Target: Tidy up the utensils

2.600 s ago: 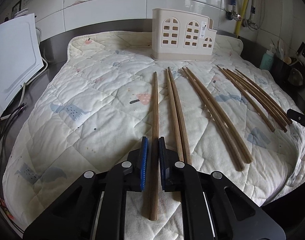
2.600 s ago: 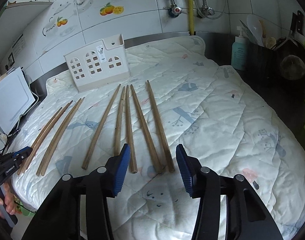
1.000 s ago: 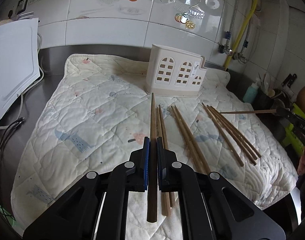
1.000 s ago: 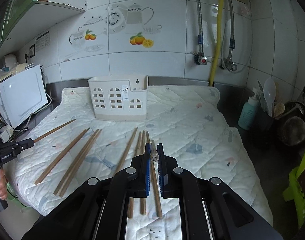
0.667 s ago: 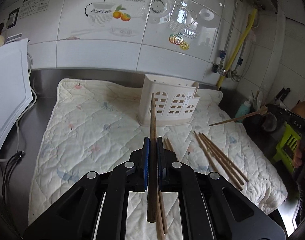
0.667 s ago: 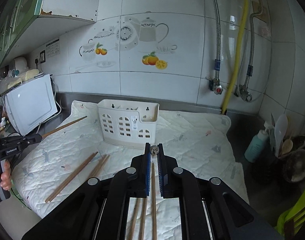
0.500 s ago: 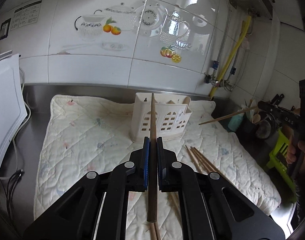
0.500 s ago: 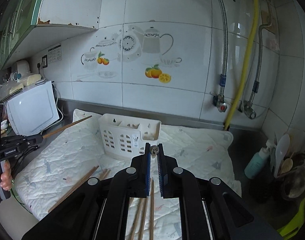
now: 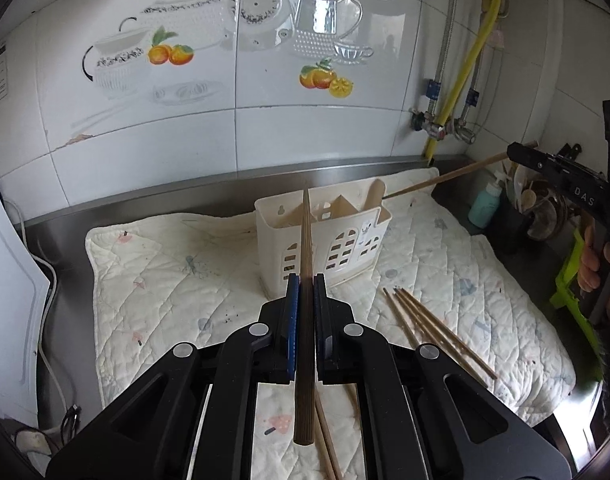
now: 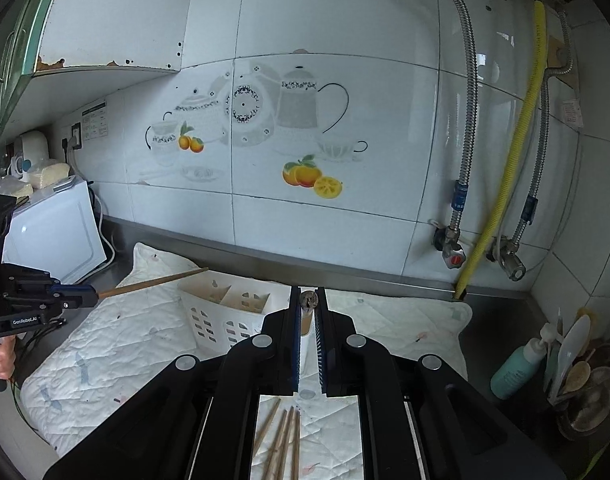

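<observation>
Left tongs and right tongs each clench one wooden chopstick, both raised near the white utensil caddy. Neither is inserted yet; several chopsticks remain on the quilted surface, so most sorting appears left.

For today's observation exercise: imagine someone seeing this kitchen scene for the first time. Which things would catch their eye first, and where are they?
Most striking is the chopstick clamped in the left gripper, pointing toward the white utensil holder on the quilted mat. The right gripper also pinches a chopstick, seen end-on. Loose chopsticks lie on the mat right of the holder.
</observation>
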A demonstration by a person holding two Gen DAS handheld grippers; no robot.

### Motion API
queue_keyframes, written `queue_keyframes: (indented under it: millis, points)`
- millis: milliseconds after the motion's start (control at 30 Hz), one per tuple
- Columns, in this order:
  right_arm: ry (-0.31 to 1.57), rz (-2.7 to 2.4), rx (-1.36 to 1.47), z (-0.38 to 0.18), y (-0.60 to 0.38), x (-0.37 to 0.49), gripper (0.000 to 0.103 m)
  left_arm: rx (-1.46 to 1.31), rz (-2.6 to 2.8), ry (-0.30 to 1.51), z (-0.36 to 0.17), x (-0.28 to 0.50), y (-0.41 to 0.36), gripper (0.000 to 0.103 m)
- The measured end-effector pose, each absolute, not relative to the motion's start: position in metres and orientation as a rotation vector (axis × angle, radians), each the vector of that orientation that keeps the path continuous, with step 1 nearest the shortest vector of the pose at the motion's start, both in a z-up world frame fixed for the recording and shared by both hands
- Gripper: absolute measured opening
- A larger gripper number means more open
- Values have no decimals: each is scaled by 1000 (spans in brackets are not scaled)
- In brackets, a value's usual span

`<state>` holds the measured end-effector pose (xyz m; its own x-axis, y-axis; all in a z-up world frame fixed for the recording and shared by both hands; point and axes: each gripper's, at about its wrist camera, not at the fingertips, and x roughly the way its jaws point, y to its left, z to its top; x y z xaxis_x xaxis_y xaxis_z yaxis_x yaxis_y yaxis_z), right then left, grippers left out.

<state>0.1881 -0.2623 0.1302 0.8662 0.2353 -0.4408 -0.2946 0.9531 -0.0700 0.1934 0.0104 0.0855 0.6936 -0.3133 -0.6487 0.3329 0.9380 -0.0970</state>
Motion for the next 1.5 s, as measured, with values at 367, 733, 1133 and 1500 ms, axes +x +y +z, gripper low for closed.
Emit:
queue_keyframes:
  millis: [367, 733, 1133, 1500]
  points:
    - [452, 283, -162, 127, -254, 213, 7, 114, -362, 912, 90, 243, 2, 5]
    - [452, 288, -179, 122, -246, 227, 6, 97, -318, 889, 111, 281, -8, 6]
    - [500, 284, -162, 104, -237, 255, 7, 98, -369, 885, 63, 257, 8, 9]
    - [503, 273, -182, 98, -233, 252, 28, 176, -527, 925, -32, 199, 21, 24]
